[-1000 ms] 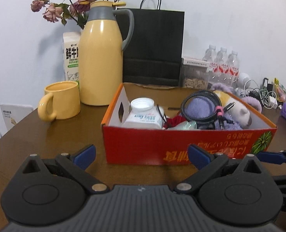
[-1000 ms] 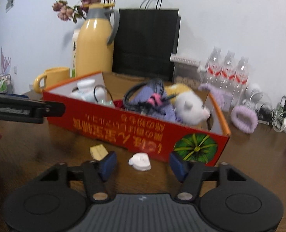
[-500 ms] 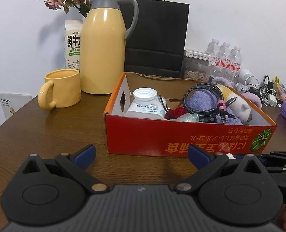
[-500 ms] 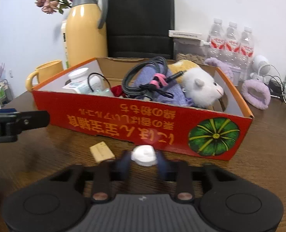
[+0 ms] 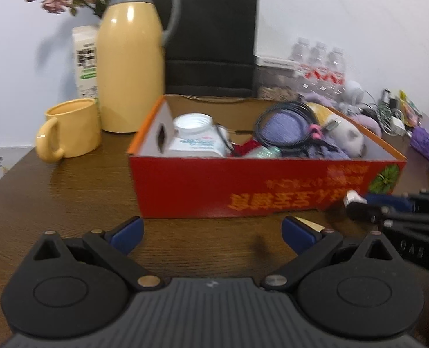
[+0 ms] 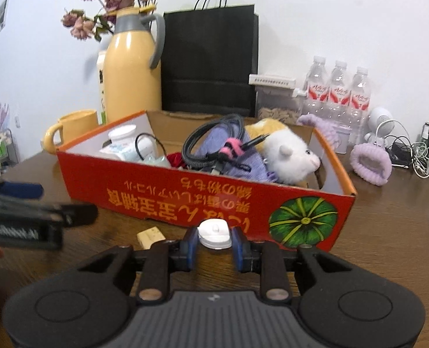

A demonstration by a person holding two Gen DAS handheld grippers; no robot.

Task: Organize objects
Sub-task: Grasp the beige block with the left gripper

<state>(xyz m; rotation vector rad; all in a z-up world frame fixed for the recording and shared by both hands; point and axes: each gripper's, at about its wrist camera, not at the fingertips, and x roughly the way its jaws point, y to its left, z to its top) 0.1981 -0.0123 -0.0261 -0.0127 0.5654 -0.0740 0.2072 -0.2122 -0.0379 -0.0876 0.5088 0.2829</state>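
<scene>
Red box (image 6: pixel 185 191): on the table, long side facing both grippers.
Left gripper (image 5: pixel 211 230): low over the table, jaws wide apart, nothing between.
Right gripper (image 6: pixel 214 242): angled down, clamped on white cap.
White cap (image 6: pixel 214 233): flat between the pads, before the box.

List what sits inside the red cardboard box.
In the red cardboard box: a white plastic bottle, a coiled black cable on purple knitwear, a white-and-yellow plush toy, something red. Whatever lies beneath is covered.
</scene>
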